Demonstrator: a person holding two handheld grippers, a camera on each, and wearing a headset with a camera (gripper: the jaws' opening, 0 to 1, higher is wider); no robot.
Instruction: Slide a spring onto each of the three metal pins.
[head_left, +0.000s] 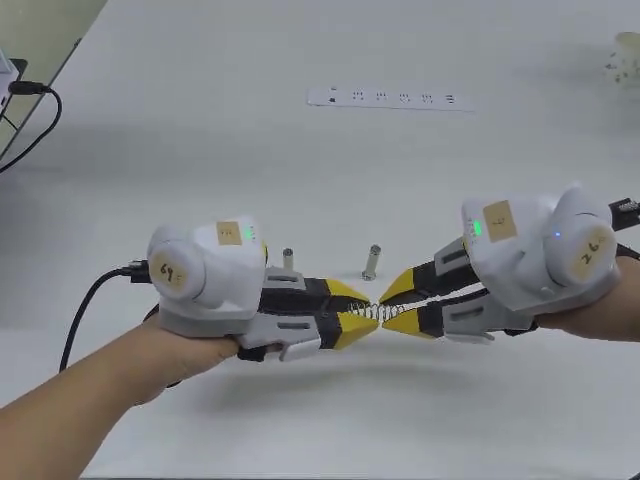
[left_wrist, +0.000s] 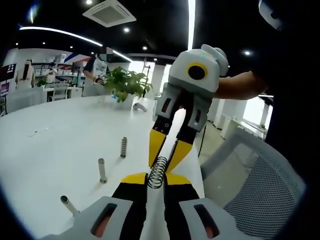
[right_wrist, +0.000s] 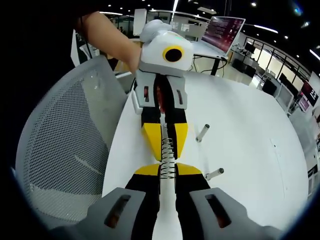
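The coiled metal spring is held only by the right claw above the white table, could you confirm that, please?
Not quite: the coiled metal spring is held by the left claw and the right claw together, above the white table; the right gripper view shows it.

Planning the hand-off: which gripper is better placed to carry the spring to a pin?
Left gripper, probably: it and the right gripper both hold the spring, but a pin stands right behind the left's jaws.
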